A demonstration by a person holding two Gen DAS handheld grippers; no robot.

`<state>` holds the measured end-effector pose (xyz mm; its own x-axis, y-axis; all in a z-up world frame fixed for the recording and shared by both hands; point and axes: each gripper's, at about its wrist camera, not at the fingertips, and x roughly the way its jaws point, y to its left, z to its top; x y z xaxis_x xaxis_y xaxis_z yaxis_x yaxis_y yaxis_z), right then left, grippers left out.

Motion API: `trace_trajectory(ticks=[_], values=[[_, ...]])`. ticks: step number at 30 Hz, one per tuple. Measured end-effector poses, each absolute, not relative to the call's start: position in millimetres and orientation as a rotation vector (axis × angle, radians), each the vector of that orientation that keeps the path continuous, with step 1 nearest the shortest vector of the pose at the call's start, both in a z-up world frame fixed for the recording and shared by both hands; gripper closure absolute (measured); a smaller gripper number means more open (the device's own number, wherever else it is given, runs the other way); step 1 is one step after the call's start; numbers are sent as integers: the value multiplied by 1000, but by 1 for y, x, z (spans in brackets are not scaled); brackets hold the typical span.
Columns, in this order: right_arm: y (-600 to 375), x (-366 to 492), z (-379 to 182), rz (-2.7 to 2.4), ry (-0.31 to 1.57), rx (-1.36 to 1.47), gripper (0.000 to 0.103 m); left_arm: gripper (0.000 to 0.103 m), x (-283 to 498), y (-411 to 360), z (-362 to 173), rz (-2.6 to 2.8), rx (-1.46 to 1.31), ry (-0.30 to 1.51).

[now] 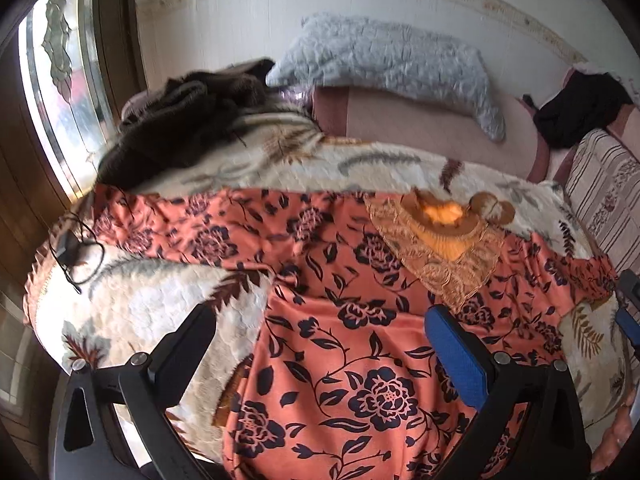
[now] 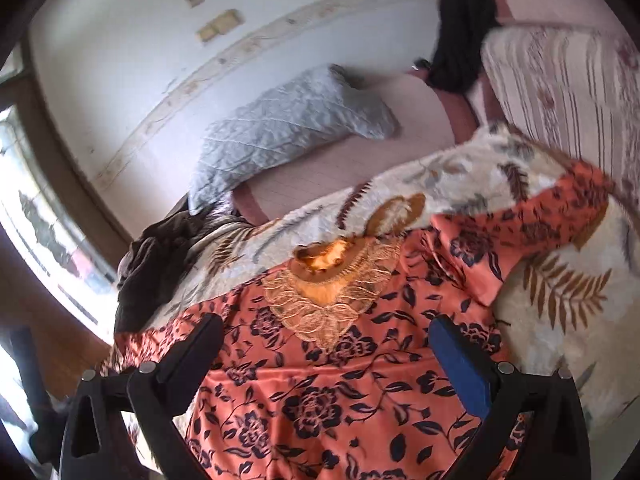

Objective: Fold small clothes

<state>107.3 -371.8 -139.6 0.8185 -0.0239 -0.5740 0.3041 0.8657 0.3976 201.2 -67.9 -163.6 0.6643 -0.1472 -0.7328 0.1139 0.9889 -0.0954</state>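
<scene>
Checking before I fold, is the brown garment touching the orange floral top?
Cannot tell. In the left wrist view the brown garment ends right by the floral top's sleeve, and blur hides any contact or gap; the right wrist view is no clearer.

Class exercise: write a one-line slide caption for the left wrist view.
Open left gripper poised over an orange floral top spread flat on a leaf-patterned blanket.
</scene>
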Motion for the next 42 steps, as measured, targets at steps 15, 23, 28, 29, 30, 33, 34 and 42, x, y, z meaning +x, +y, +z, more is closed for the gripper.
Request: trace_trajectory(ticks=[15, 23, 28, 29, 30, 33, 34, 42], values=[[-700, 85, -273, -724, 223, 1309, 9, 0, 307, -121, -276, -69, 146, 941], [-772, 97, -296, -700, 93, 1387, 75, 0, 316, -121, -276, -60, 151, 893], [-765, 112, -278, -675, 125, 1284, 95, 0, 313, -119, -271, -48, 142, 865], [-756, 113, -270, -661, 123, 1256, 95, 0, 311, -118, -268, -40, 147, 854], [-750, 120, -261, -631, 118, 1233, 95, 0, 310, -116, -266, -33, 148, 841], [-717, 136, -229, -512, 112, 1191, 95, 0, 306, -105, -256, -11, 128, 812], [-702, 145, -219, -465, 121, 1178, 95, 0, 304, -100, -253, -1, 119, 803], [-526, 234, -176, -36, 304, 1065, 95, 0, 300, -44, -238, 111, 24, 772]])
